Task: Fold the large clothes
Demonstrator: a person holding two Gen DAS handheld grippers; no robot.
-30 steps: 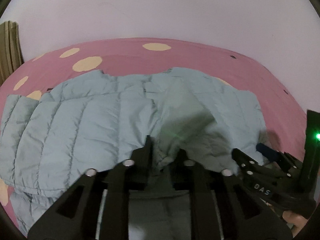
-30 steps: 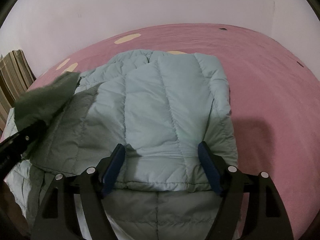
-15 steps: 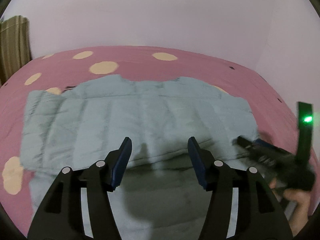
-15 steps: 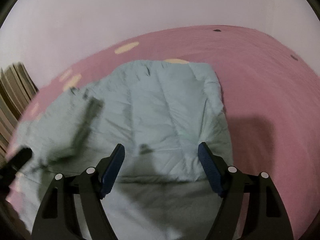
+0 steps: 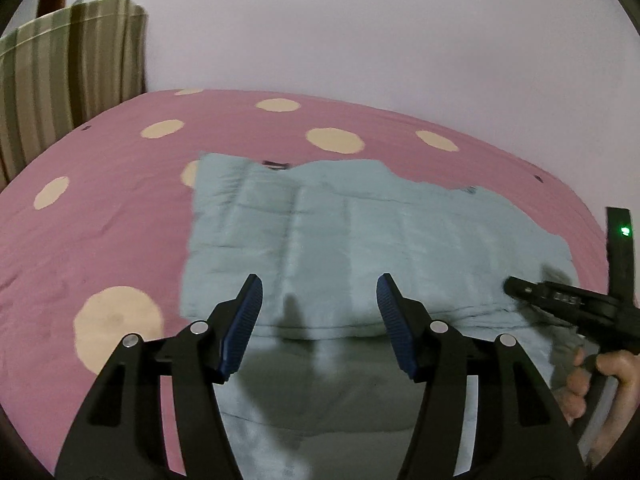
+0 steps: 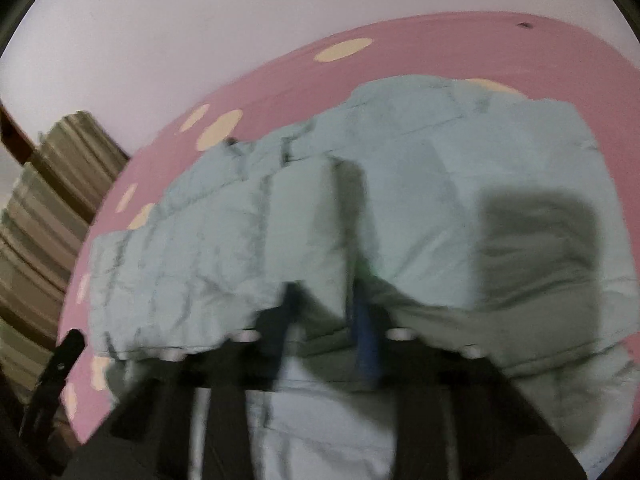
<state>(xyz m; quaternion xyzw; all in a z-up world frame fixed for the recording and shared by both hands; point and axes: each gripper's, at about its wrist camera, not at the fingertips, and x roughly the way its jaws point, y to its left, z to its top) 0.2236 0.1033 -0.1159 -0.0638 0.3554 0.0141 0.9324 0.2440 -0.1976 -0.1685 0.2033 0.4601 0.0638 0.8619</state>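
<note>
A pale blue-green quilted puffer jacket (image 5: 360,236) lies spread on the pink bed, a folded layer on top. My left gripper (image 5: 318,300) is open and empty, held just above the jacket's near fold. In the right wrist view the frame is blurred; my right gripper (image 6: 326,312) has its jaws close together on a raised fold of the jacket (image 6: 320,220). The right gripper also shows in the left wrist view (image 5: 560,300), at the jacket's right edge, held by a hand.
The bed has a pink cover with cream dots (image 5: 116,320). A striped curtain (image 5: 68,64) hangs at the far left. A pale wall (image 5: 360,32) stands behind the bed. The left gripper's tip shows at the right wrist view's lower left (image 6: 60,364).
My left gripper let go of the jacket fold, opened and pulled back. My right gripper, open before, has closed on a fold of the jacket and lifted it.
</note>
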